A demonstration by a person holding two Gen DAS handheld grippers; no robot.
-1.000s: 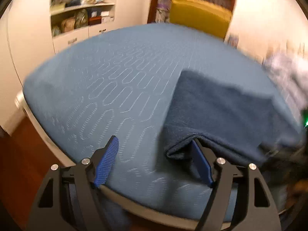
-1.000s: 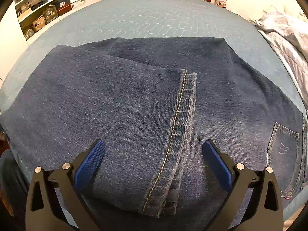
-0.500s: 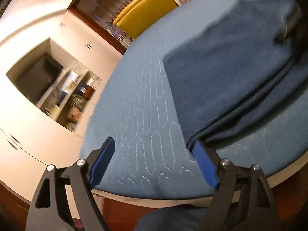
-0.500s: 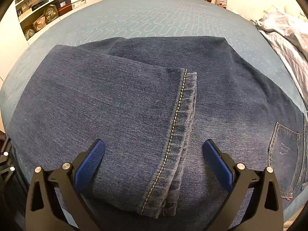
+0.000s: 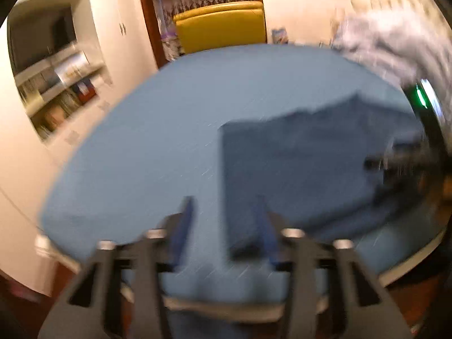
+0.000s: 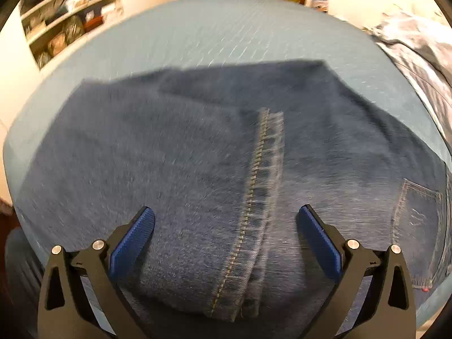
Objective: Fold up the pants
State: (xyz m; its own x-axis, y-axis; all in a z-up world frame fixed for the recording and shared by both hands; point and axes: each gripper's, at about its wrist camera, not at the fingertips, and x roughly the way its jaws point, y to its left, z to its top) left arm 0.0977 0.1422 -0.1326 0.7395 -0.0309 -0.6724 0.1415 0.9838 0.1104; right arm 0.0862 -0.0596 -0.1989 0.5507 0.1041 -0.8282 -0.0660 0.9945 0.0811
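The bed (image 6: 226, 28) with its light blue quilted cover fills most of both my views, and the jeans (image 6: 169, 155) lie folded flat across its middle; in my right view they take the whole center and lower frame, with the stitched hem (image 6: 254, 186) running down the middle and a back pocket (image 6: 418, 212) at the right edge. In my left view, which is badly blurred, the jeans sit right of center. A crumpled grey cloth (image 6: 418, 48) lies at the upper right, a yellow chair (image 5: 220, 28) stands at top center, and shelves (image 5: 56, 84) fill the upper left. My right gripper (image 6: 226, 240) is spread wide above the hem, holding nothing. My left gripper (image 5: 223, 226) is partly open at the jeans' near corner, gripping nothing.
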